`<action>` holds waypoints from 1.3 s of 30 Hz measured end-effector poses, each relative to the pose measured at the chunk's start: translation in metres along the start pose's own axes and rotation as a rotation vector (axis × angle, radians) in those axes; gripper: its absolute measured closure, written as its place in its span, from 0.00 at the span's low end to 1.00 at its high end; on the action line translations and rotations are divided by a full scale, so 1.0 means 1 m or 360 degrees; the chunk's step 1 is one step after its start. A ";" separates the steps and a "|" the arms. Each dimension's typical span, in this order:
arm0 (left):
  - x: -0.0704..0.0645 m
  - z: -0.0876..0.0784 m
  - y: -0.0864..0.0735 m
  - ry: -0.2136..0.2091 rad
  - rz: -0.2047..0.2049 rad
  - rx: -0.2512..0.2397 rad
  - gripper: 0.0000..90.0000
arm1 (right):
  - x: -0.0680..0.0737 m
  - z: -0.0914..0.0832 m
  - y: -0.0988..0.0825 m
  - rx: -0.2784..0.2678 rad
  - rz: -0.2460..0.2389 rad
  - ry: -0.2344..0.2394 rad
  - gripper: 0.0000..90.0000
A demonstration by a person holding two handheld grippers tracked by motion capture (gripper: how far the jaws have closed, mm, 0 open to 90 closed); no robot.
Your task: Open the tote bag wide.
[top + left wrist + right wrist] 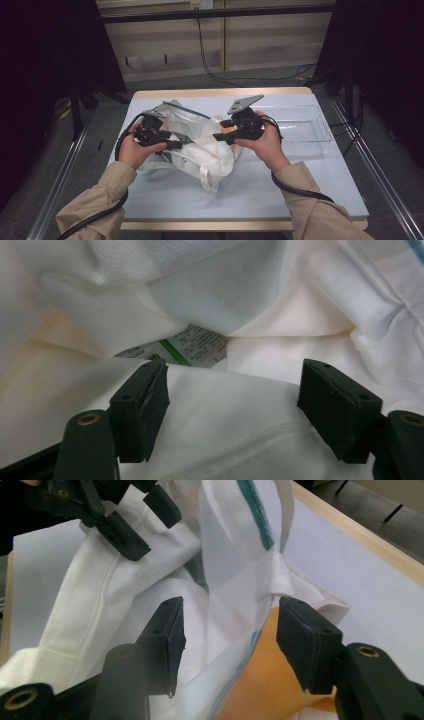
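1. We see the white bag (200, 145) lying mid-desk (300, 185), nearer its left edge.
2. Left claw (235, 405): parted, straddling bag fabric, pads clear.
3. Right claw (227, 640): half open astride the bag's rim; no pinch.

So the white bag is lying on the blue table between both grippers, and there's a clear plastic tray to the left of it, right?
Not quite. The clear plastic tray lies to the right of the white bag, not the left, as the high view shows. The bag does lie on the blue table between both grippers.

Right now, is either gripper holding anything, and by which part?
Nothing is clamped. The left gripper and the right gripper both straddle folds of the white bag near its opening, pads off the fabric.
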State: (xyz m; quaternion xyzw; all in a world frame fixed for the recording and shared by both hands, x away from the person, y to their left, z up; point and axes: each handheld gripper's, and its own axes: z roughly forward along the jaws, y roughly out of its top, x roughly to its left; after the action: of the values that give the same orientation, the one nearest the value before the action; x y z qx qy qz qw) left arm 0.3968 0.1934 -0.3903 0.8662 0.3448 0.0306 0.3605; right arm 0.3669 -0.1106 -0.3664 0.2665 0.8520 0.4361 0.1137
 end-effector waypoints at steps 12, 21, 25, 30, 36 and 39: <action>0.002 0.008 0.002 0.0033 0.0044 0.0081 0.30 | -0.011 0.016 -0.001 0.0032 0.0048 -0.0032 0.57; 0.004 0.009 -0.003 0.0033 0.0060 0.0145 0.37 | -0.008 0.023 -0.001 0.0070 0.0046 -0.0019 0.73; 0.005 0.012 -0.007 0.0046 0.0040 0.0187 0.46 | -0.010 0.024 -0.001 0.0057 0.0069 -0.0023 0.88; 0.006 0.015 -0.012 0.0041 0.0021 0.0223 0.60 | -0.012 0.024 0.001 0.0067 0.0073 -0.0050 0.93; 0.005 0.022 -0.017 0.0039 0.0015 0.0242 0.89 | -0.015 0.024 -0.001 0.0057 0.0084 -0.0052 0.93; 0.005 0.022 -0.017 0.0028 0.0022 0.0245 1.00 | -0.016 0.024 -0.001 0.0059 0.0086 -0.0056 0.93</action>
State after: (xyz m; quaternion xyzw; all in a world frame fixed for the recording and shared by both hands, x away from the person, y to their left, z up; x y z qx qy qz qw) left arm 0.3971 0.1914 -0.4189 0.8934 0.3433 0.0143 0.2895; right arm 0.3899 -0.1032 -0.3821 0.2991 0.8503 0.4182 0.1120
